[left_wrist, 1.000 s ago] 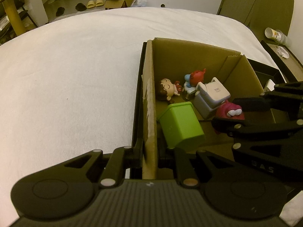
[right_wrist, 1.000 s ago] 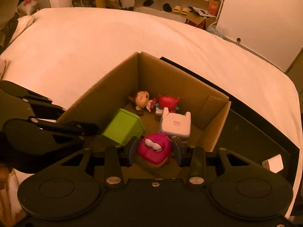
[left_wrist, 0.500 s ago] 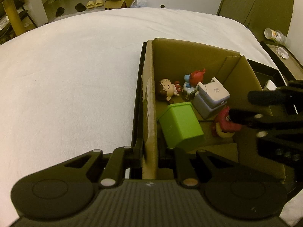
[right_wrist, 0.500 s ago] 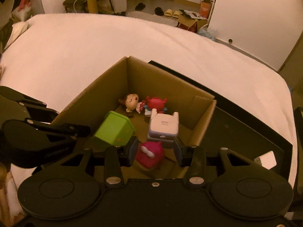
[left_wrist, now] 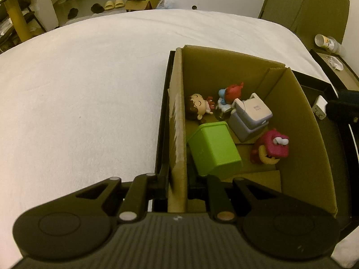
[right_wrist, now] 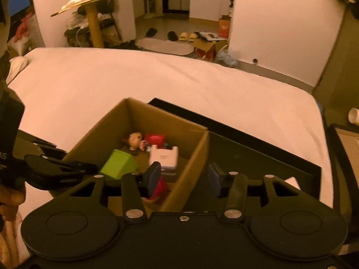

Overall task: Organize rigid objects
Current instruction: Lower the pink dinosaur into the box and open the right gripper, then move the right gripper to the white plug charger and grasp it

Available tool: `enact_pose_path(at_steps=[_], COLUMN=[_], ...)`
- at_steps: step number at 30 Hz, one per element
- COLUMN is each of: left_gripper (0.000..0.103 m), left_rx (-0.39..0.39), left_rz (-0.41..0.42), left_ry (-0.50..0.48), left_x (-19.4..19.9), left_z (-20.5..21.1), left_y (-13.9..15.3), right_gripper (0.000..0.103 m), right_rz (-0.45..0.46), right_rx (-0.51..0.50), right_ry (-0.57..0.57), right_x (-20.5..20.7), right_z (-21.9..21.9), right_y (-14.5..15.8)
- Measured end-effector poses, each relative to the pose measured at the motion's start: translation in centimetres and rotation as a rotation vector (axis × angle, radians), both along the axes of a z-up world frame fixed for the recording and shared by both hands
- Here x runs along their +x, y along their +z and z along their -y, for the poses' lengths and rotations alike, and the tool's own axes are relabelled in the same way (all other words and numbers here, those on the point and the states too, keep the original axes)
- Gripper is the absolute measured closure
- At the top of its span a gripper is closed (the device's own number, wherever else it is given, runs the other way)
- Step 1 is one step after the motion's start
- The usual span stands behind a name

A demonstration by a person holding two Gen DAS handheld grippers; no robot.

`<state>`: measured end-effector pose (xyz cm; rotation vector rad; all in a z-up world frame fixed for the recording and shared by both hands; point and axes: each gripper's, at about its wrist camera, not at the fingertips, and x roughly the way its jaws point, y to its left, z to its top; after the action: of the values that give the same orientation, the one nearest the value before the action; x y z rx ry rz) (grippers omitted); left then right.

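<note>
Since a second ago we lifted the right gripper (right_wrist: pixel 184 180) off the pink toy (left_wrist: pixel 272 146), jaws opening, empty; toy lies in the cardboard box (left_wrist: pixel 309 134); left gripper (left_wrist: pixel 177 185) pinches box wall.

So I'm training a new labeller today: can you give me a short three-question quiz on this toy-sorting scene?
1. True or false: the left gripper is clamped on the brown cardboard box wall.
2. Which toy lies nearest the right gripper? A) pink monster figure B) green plastic cube C) brown-haired doll
3. Fill in: the right jaws hold ____.

Key: 1 true; 2 A; 3 nothing, they are opening.
</note>
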<state>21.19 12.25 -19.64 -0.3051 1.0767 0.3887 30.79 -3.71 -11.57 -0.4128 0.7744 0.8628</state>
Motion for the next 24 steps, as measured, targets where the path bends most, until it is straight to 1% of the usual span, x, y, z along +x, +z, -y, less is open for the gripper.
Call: enact_pose_path(at_steps=[5,7,9,11,15,19,24], left_gripper=[0.091,0.091,0.091,0.091,0.091,0.091,0.091], left_rx=[0.002,0.003,0.005,0.012,0.018,0.035,0.062], left_rz=[-0.004,-0.006,-0.006,-0.008,-0.008,-0.015,-0.025], left_ry=[0.004,0.005,0.008,0.008,0.013,0.003,-0.018], left_x=[0.0,0.1,0.1,0.1,0.2,0.2,0.8], left_z=[0.1,0.1,0.1,0.2,0.5,0.8,1.4], left_y=[0.1,0.1,0.1,0.1,0.1,0.3,0.4], right_gripper=[0.055,0.052,0.047,0.046,0.038,0.037,0.037], right_rz=[0.004,-0.006,-0.026,-0.028,-0.026,-0.033,-0.056], right_rx=[0.016,0.024,0.044,0.055,0.073,0.077,0.068], right_ry=[-0.048,-0.065,-0.083,-0.093,-0.112,-0.144,-0.216], right_x=[1.3,1.9,2.4,2.7,3.3,4.4,6.4], right_z=[2.0,2.7,3.4,3.7,4.5,5.7,7.2], right_y=[-0.5,-0.7,-0.8,-0.7,-1.1,-2.0,-3.9])
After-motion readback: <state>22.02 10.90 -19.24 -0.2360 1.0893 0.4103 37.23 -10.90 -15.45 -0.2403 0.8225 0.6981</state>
